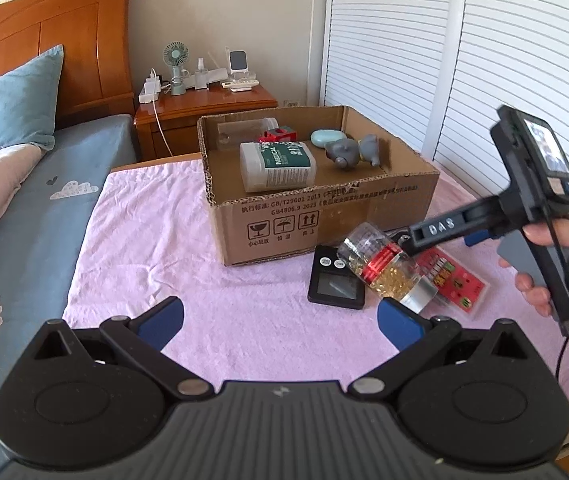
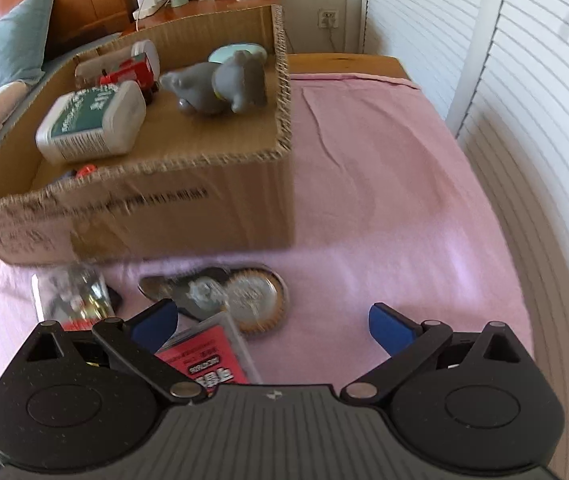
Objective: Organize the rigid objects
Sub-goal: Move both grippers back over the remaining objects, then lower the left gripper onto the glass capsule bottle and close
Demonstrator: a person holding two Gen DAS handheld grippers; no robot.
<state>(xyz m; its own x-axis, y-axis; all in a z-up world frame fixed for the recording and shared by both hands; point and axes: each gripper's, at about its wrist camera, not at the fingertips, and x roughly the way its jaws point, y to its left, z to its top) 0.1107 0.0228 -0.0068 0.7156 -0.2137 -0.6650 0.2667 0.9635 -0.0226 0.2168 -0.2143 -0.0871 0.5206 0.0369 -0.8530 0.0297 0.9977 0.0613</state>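
Observation:
A cardboard box (image 1: 324, 216) stands on the pink cloth and holds a white medical bottle (image 1: 276, 166), a grey toy (image 1: 350, 152), a red toy (image 1: 278, 135) and a teal case (image 1: 326, 137). In front of it lie a clear capsule bottle (image 1: 384, 266), a black scale (image 1: 336, 286) and a red card pack (image 1: 454, 278). My left gripper (image 1: 280, 320) is open over bare cloth. My right gripper (image 2: 272, 326) is open above the card pack (image 2: 208, 356), with a round opener (image 2: 254, 296) ahead. It also shows in the left wrist view (image 1: 432, 232) beside the capsule bottle.
A bed with blue sheet (image 1: 32, 216) and pillow (image 1: 12, 104) lies to the left. A wooden nightstand (image 1: 204, 108) with a small fan stands behind the box. White slatted doors (image 1: 484, 60) run along the right.

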